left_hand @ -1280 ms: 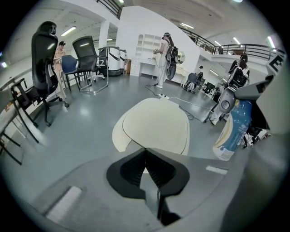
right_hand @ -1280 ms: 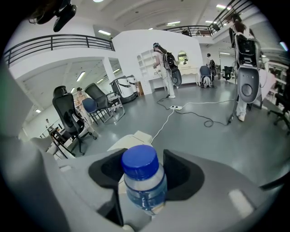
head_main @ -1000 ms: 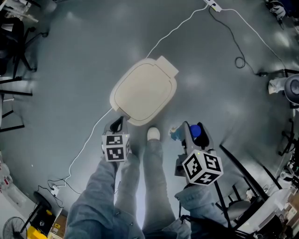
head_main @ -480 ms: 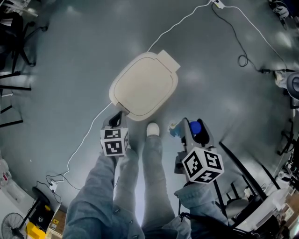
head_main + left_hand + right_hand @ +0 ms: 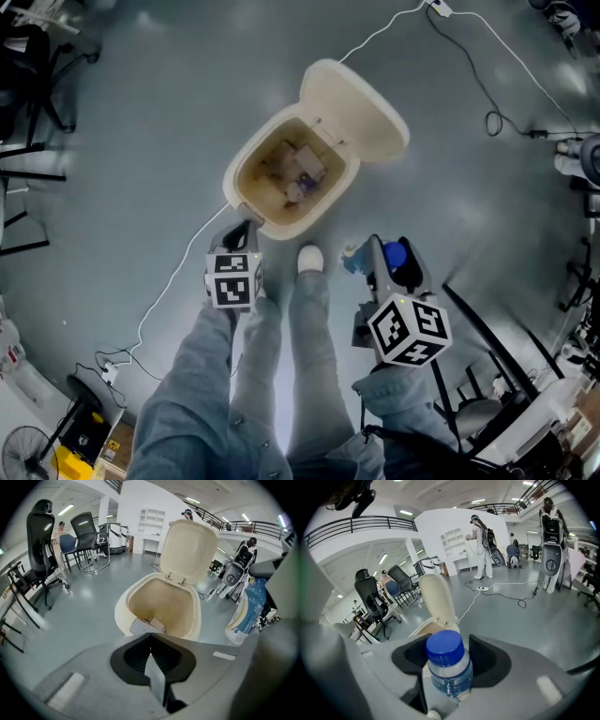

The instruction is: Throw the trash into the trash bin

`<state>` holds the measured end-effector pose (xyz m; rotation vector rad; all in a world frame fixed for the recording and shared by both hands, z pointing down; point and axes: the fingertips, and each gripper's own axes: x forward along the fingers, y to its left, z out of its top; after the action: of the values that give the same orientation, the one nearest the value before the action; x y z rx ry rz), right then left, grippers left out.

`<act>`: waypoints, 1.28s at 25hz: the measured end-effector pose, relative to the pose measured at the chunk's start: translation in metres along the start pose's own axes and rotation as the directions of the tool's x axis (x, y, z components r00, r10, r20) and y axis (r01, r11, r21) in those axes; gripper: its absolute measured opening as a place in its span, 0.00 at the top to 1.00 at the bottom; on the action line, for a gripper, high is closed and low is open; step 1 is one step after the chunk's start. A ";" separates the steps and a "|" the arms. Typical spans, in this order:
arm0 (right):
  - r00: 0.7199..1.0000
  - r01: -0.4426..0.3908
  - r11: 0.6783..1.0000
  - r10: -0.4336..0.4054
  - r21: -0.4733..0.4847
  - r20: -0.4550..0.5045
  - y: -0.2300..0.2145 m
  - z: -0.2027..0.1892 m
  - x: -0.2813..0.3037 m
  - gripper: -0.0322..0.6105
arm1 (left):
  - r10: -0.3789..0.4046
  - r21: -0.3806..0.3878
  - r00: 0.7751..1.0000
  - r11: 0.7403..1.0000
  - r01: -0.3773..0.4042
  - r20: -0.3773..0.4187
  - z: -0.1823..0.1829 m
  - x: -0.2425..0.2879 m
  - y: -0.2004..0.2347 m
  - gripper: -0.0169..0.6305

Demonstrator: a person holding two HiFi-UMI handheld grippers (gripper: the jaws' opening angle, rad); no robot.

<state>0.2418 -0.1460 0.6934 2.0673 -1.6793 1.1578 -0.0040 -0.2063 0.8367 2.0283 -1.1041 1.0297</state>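
The cream oval trash bin (image 5: 281, 225) is smooth matt plastic, its inner walls stained dull brown, with brown cardboard scraps (image 5: 305, 164) inside. The clear plastic bottle (image 5: 449, 677) looks thin and glossy under its blue plastic cap (image 5: 444, 649). The left gripper (image 5: 151, 635) and right gripper (image 5: 445, 644) have matt grey plastic shells and black ribbed pads (image 5: 133, 656). The grey floor (image 5: 141, 141) is smooth with a soft sheen.

Head view is pretty dim and bluish, with the corners going dark and soft pale glare patches on the grey floor (image 5: 141, 141) around 11 and 3 o'clock. Both gripper views are way brighter, lit by ceiling strip lights (image 5: 65, 509) near 10 to 12 o'clock. Heavy fisheye bending there, plus a black rim all round. The bottle (image 5: 447, 667), close up at 6 o'clock, looks slightly soft.
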 end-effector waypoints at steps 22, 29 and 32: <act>0.998 0.005 0.999 -0.003 -0.037 0.067 0.039 0.038 -0.023 0.56 | 0.013 -0.072 0.986 0.997 -0.001 0.164 0.065 -0.067 0.021 0.96; 0.994 -0.052 0.997 0.057 -0.061 0.089 0.085 0.057 -0.024 0.56 | 0.036 -0.070 0.963 0.997 -0.018 0.268 0.108 -0.118 0.036 0.96; 0.992 -0.085 0.994 0.091 -0.067 0.089 0.107 0.062 -0.015 0.56 | 0.061 -0.045 0.951 0.998 -0.050 0.303 0.114 -0.140 0.047 0.96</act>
<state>0.1704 -0.2069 0.6117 2.0562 -1.8416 1.0357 -0.0552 -0.2619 0.6663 2.1865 -1.3329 0.7307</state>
